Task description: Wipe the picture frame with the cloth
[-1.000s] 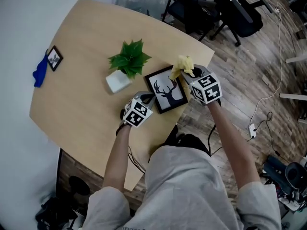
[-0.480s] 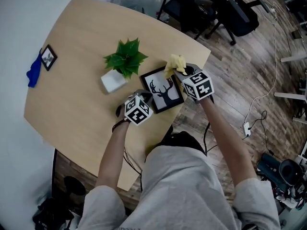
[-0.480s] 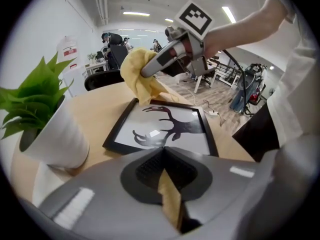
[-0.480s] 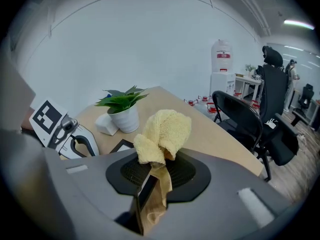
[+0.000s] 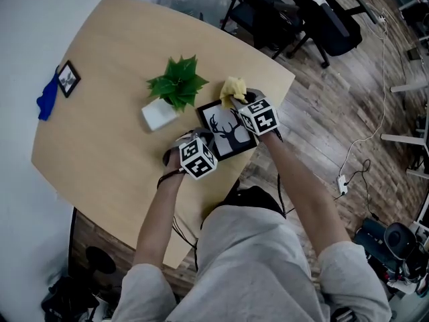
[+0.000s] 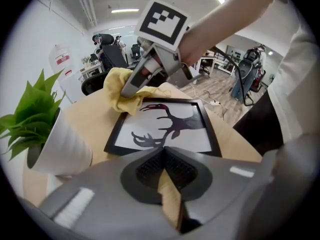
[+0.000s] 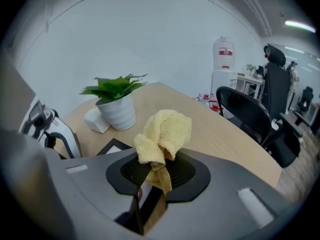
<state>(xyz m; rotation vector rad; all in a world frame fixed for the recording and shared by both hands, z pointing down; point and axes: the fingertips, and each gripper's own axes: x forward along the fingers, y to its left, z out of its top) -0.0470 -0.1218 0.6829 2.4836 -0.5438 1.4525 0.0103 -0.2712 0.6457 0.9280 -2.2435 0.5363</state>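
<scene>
Cloth (image 5: pixel 232 89) clamped in right gripper (image 7: pixel 156 165) at frame (image 5: pixel 228 137) corner; left gripper (image 6: pixel 164 155) closed.

Left gripper (image 6: pixel 162 153), jaws closed together and empty, is pointing at the picture frame (image 6: pixel 165 130) lying flat on the table (image 6: pixel 92 119). Right gripper (image 6: pixel 131 88) is holding the yellow cloth (image 6: pixel 119 91) against the frame's far corner. A potted plant (image 6: pixel 45 139) is standing at left.

A: How do the arms lie?
B: Both forearms stretch forward, the left toward 1 o'clock, the right toward 11, so the wrists end up near each other.
A: And the grippers?
B: The left gripper (image 5: pixel 194 145) has its jaws together, nothing between them. The right gripper (image 5: pixel 240 100), at its 2 o'clock, is clamped on the cloth (image 7: pixel 162 134).
</scene>
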